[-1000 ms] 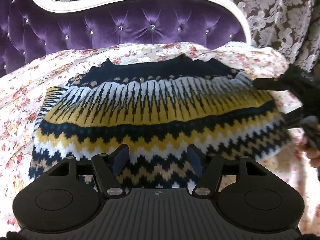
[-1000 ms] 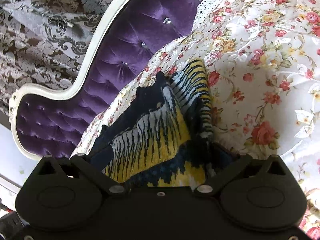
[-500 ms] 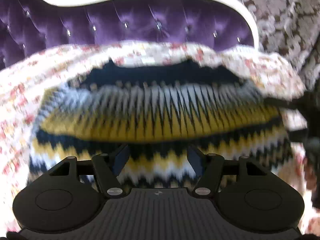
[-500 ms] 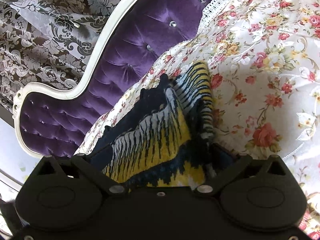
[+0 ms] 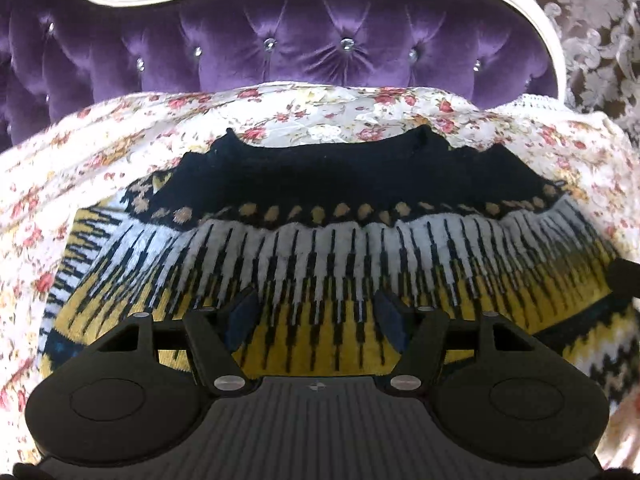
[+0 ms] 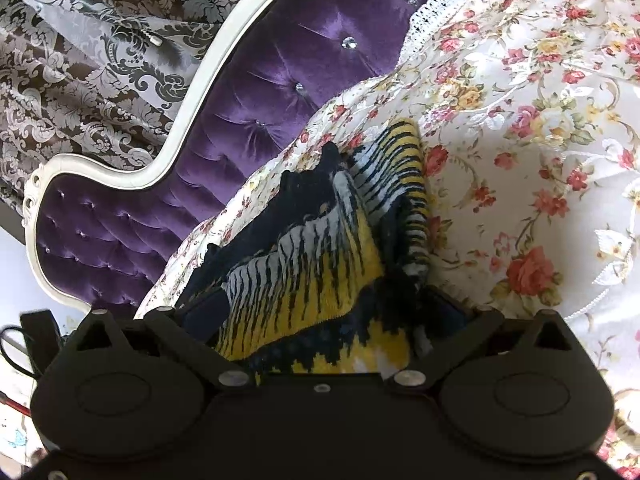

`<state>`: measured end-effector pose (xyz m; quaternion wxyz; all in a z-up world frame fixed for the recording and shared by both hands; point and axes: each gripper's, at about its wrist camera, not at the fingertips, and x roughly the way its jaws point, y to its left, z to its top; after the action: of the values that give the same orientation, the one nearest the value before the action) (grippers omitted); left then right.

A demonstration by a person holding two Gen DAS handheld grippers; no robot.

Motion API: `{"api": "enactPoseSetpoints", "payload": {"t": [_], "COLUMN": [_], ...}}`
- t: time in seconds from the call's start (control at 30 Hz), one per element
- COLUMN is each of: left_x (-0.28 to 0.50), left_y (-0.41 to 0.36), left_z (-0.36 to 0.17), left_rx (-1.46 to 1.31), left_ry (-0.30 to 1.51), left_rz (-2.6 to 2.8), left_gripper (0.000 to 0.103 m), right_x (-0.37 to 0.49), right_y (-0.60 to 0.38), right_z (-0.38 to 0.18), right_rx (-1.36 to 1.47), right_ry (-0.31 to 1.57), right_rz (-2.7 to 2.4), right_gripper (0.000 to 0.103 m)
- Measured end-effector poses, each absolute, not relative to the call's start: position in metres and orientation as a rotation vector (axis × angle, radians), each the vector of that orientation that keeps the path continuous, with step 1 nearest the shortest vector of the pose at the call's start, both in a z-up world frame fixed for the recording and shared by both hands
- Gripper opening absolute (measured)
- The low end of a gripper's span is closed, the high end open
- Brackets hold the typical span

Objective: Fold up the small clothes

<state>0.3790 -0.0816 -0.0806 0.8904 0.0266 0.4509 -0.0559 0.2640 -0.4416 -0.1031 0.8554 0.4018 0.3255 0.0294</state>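
A small knitted sweater (image 5: pixel 328 248) in navy, white and yellow zigzag bands lies partly folded on a floral bedspread (image 5: pixel 304 112). My left gripper (image 5: pixel 316 316) is open, its blue-padded fingers spread just above the yellow band. My right gripper (image 6: pixel 320 320) is shut on the sweater's (image 6: pixel 304 276) bunched edge, with the knit filling the space between its fingers. Its black tip shows at the right edge of the left wrist view (image 5: pixel 624 280), at the sweater's right side.
A purple tufted headboard (image 5: pixel 304 48) with a white frame (image 5: pixel 548 32) stands behind the bed. Patterned curtain fabric (image 6: pixel 92 72) hangs beyond it. The bedspread (image 6: pixel 532 160) stretches out to the right of the sweater.
My left gripper has moved forward over the sweater, from its lower zigzag hem to the yellow band. The right gripper keeps hold of the sweater's edge and has shifted slightly.
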Motion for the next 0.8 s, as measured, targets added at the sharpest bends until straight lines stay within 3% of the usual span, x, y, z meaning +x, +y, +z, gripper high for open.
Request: {"api": "enactPoseSetpoints", "payload": {"t": [0.03, 0.1, 0.37, 0.8], "left_x": [0.379, 0.38, 0.374, 0.341], "left_y": [-0.082, -0.08, -0.056, 0.057], "left_z": [-0.08, -0.08, -0.066, -0.029], "left_rx": [0.056, 0.044, -0.046, -0.083], "left_ry": [0.936, 0.937, 0.934, 0.911], "left_rz": [-0.116, -0.121, -0.15, -0.084], "left_gripper": [0.064, 0.063, 0.063, 0.063], "right_x": [0.264, 0.266, 0.265, 0.281], "right_y": [-0.442, -0.444, -0.434, -0.388], "right_z": [-0.104, -0.11, -0.103, -0.046], "right_rx": [0.844, 0.846, 0.799, 0.561], "right_ry": [0.693, 0.73, 0.734, 0.764], "right_rz": [0.053, 0.032, -0.007, -0.1], "right_gripper": [0.077, 0.037, 0.032, 0.031]}}
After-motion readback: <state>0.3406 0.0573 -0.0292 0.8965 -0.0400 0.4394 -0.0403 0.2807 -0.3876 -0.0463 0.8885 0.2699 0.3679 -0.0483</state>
